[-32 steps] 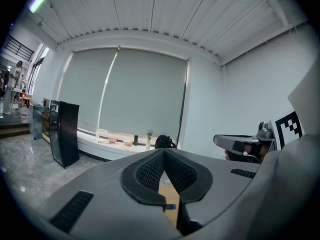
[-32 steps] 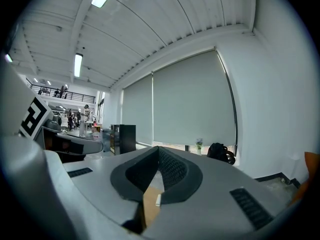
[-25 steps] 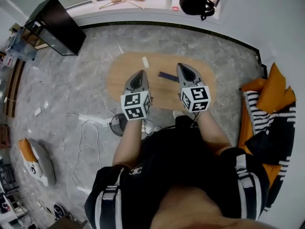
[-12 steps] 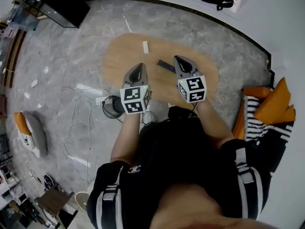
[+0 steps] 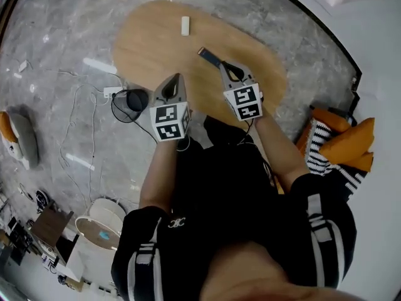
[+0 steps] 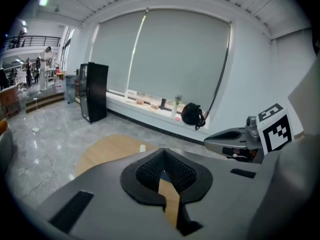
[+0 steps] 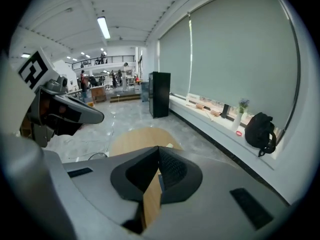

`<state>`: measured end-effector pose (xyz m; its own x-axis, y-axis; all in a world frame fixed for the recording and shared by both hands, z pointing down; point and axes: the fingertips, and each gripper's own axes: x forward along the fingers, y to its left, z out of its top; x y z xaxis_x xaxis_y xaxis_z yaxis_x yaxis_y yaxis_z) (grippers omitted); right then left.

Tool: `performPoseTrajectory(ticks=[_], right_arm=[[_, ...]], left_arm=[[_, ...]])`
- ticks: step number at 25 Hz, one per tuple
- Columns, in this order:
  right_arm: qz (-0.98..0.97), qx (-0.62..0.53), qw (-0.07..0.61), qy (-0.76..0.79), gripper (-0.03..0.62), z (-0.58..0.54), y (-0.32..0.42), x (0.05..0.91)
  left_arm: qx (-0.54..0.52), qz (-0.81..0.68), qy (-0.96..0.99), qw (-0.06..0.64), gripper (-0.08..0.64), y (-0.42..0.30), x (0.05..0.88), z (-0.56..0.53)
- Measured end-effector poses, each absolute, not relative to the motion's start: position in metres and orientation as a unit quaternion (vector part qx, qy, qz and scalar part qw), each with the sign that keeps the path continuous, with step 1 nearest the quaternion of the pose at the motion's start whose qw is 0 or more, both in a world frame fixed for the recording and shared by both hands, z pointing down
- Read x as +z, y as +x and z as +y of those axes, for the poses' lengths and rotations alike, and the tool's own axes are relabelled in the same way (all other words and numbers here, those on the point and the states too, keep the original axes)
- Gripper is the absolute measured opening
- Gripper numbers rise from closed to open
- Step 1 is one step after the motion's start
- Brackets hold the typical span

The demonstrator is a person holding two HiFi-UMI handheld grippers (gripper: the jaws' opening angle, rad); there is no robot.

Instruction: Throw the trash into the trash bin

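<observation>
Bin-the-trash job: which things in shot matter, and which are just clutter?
Job:
- white scrap and dark strip, both on the wooden table
- black round bin beside the table, probably the target

Clutter:
- backpack
- black cabinet
- orange cushions

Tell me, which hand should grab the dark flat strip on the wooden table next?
Probably right: the right gripper points at the dark flat strip, tip beside it; the left gripper is farther off.
</observation>
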<state>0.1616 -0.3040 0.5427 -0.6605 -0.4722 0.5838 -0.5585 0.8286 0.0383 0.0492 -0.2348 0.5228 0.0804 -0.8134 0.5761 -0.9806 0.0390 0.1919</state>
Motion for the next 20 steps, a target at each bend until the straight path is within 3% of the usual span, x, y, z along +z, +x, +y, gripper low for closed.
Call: performPoseTrajectory(ticks=[9,12,20], right_arm=[[-0.877,0.06,0.428,0.211,0.014,-0.329,0.138,0.682],[-0.864,0.095,0.459,0.184,0.106,-0.326,0.135,0.733],[-0.827,0.12,0.521,0.173,0.166,-0.341,0.14,0.83]], left_arm=[[0.159,-0.672,0.639,0.34,0.012,0.039,0.614,-0.245],[0.165,-0.671,0.63,0.354,0.012,0.041,0.638,-0.242],[0.156,-0.683,0.605,0.379,0.012,0.044,0.667,-0.239]])
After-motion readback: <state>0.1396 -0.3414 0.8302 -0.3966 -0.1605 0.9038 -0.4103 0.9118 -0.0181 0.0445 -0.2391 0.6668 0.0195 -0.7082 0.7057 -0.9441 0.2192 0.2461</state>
